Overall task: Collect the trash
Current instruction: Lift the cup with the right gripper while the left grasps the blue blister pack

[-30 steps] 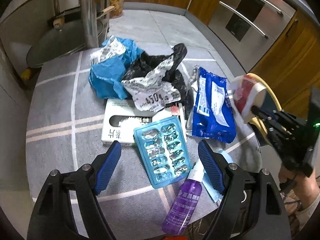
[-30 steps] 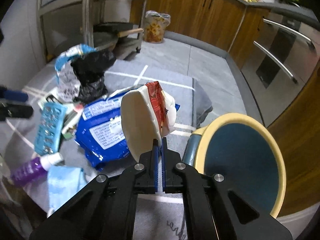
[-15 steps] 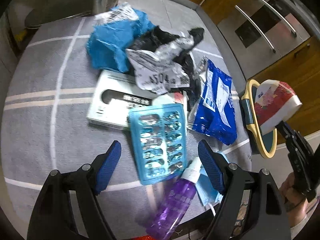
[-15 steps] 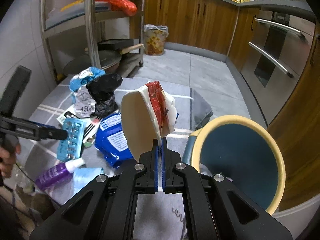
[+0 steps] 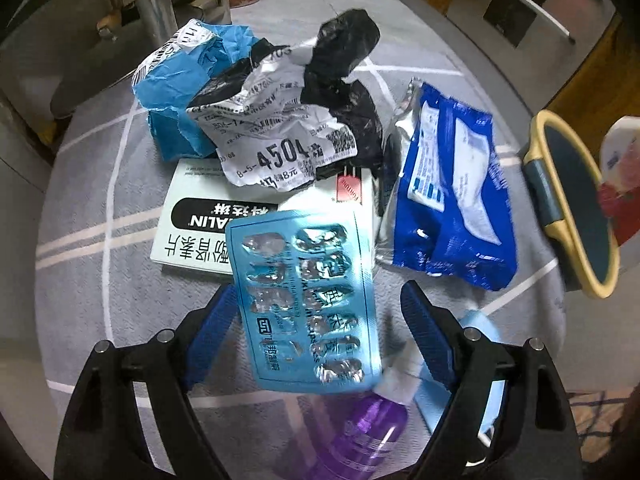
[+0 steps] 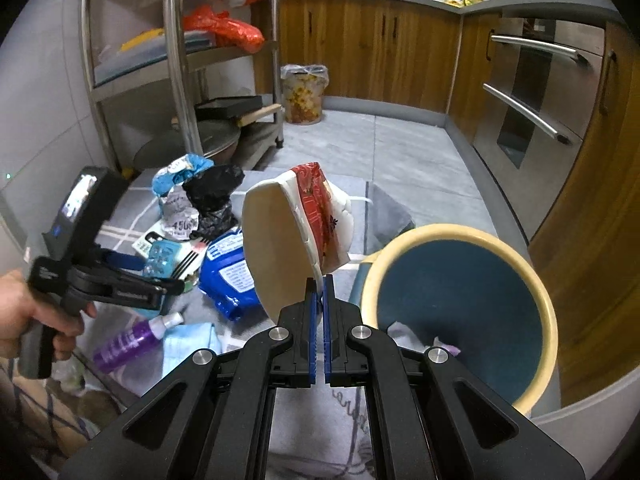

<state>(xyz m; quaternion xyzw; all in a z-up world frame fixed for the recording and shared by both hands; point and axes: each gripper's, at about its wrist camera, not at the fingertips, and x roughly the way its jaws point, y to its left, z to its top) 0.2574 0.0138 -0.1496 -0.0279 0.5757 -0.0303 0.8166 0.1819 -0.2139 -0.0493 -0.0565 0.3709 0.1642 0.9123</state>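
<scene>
My right gripper (image 6: 319,300) is shut on a white and red paper cup (image 6: 296,236) and holds it up beside the yellow-rimmed blue bin (image 6: 460,292). The cup (image 5: 620,176) and bin (image 5: 568,208) also show at the right of the left wrist view. My left gripper (image 5: 320,320) is open, its fingers either side of a light blue blister pack (image 5: 308,300) on the grey mat. It also shows in the right wrist view (image 6: 152,276). Behind lie a white medicine box (image 5: 200,220), a crumpled label with black and blue bags (image 5: 272,120) and a blue wipes packet (image 5: 448,196).
A purple spray bottle (image 5: 360,432) and a light blue cloth (image 5: 480,336) lie by the left gripper. A steel shelf rack (image 6: 180,60), wooden cabinets (image 6: 360,40) and a lined floor bin (image 6: 302,92) stand behind. The blue bin holds some scraps (image 6: 400,330).
The left gripper has moved down and forward, so the blister pack now lies between its open fingers. The right gripper has lifted the cup higher and back, beside the bin.
</scene>
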